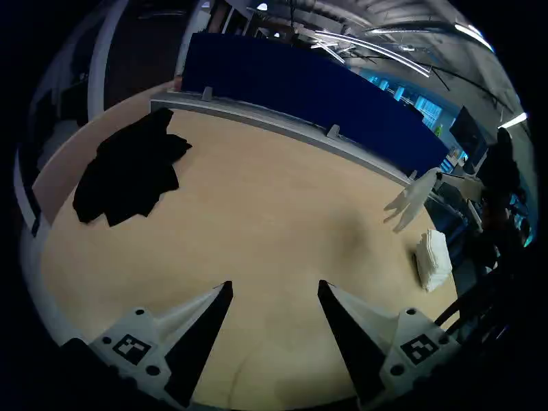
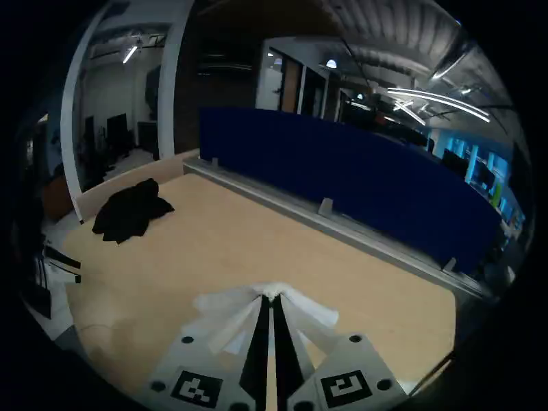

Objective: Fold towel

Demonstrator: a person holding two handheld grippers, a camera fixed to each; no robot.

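The left gripper point(image 1: 274, 284) stands wide open above the wooden table point(image 1: 274, 205), with nothing between its fingers. The right gripper point(image 2: 271, 299) is closed to a narrow slit, both fingers pinching a white towel point(image 2: 312, 314) at their tips; the cloth fans out to either side just above the table surface. A crumpled black cloth point(image 1: 130, 175) lies at the table's far left, well apart from both grippers. A folded white stack point(image 1: 433, 259) rests near the right edge. A blue partition point(image 1: 308, 89) runs along the far side of the table.
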